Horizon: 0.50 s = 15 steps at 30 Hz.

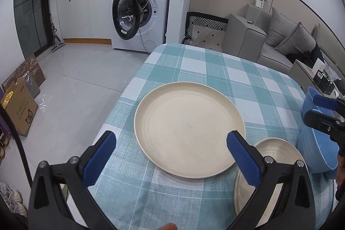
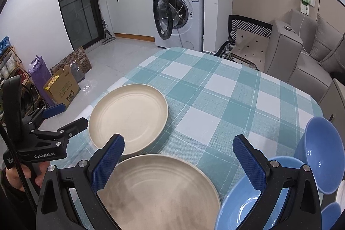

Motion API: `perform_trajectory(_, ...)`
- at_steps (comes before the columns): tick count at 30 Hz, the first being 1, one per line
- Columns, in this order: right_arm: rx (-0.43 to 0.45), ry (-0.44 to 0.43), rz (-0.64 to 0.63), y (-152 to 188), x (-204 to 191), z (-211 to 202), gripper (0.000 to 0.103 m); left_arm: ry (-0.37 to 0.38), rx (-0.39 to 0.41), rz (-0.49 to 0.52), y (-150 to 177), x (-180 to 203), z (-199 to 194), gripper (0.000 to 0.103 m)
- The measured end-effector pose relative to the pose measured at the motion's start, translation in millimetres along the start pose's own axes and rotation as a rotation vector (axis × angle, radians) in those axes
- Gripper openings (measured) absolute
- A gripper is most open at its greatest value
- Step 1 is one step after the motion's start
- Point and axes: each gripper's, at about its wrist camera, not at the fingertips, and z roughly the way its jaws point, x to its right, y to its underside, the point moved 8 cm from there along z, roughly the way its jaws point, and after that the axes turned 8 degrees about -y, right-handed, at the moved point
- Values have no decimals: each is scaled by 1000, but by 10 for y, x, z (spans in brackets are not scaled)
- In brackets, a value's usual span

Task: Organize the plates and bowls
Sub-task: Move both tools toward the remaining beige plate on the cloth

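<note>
Two cream plates lie on the teal checked tablecloth (image 1: 215, 70). The larger-looking plate (image 1: 189, 128) (image 2: 129, 118) sits near the table's left edge, and my left gripper (image 1: 172, 156) hovers open over its near rim. The second cream plate (image 1: 278, 156) (image 2: 161, 193) lies closer to me, below my open right gripper (image 2: 179, 158). A blue bowl (image 2: 243, 208) (image 1: 317, 150) rests beside it, partly under the right finger. Another blue bowl (image 2: 321, 152) stands tilted at the right. Each view also catches the other gripper, the left one (image 2: 69, 115) and the right one (image 1: 311, 107), both open and holding nothing.
A white washing machine (image 1: 138, 14) with its door open stands beyond the table. A grey sofa (image 1: 280, 40) and a patterned chair (image 2: 250, 40) lie to the right. Cardboard boxes (image 2: 62, 87) sit on the tiled floor at the left. A hand (image 2: 15, 176) holds the left gripper.
</note>
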Motion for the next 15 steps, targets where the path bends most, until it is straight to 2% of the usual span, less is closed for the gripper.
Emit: perform_trajectory(15, -14, -4, 26, -293, 23, 300, 102, -23, -30, -53, -51, -232, 238, 103)
